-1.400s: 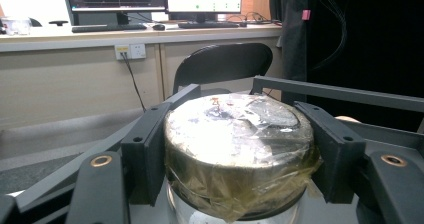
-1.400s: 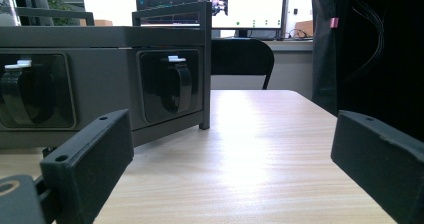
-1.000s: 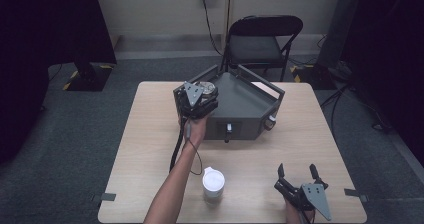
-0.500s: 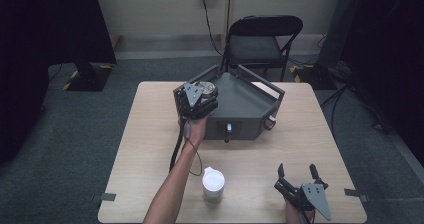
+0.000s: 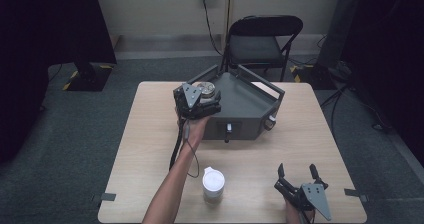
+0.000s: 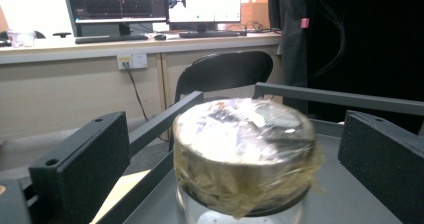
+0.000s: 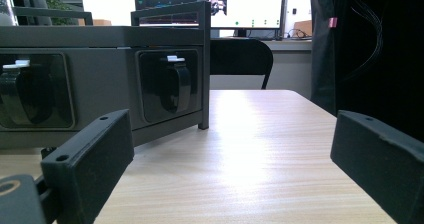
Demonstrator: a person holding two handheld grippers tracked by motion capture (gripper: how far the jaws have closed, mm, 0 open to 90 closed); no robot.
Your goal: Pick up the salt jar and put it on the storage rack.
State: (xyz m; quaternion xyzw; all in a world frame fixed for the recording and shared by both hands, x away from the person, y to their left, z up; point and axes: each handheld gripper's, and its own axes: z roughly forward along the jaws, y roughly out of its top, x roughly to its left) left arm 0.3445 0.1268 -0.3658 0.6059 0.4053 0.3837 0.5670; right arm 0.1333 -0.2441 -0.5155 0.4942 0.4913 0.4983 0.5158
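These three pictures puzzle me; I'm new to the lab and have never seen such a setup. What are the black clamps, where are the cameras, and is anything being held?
A person holds a two-jaw gripper in each hand at a wooden table. The high view looks down from above; the other two come from cameras riding on the grippers. On the table stand a grey metal tray box and a white lidded cup. The left gripper reaches into the tray; its jaws have just been opening and now stand apart around a foil-topped jar, not pressing it. The right gripper rests open near the table's front edge, with nothing between its jaws.
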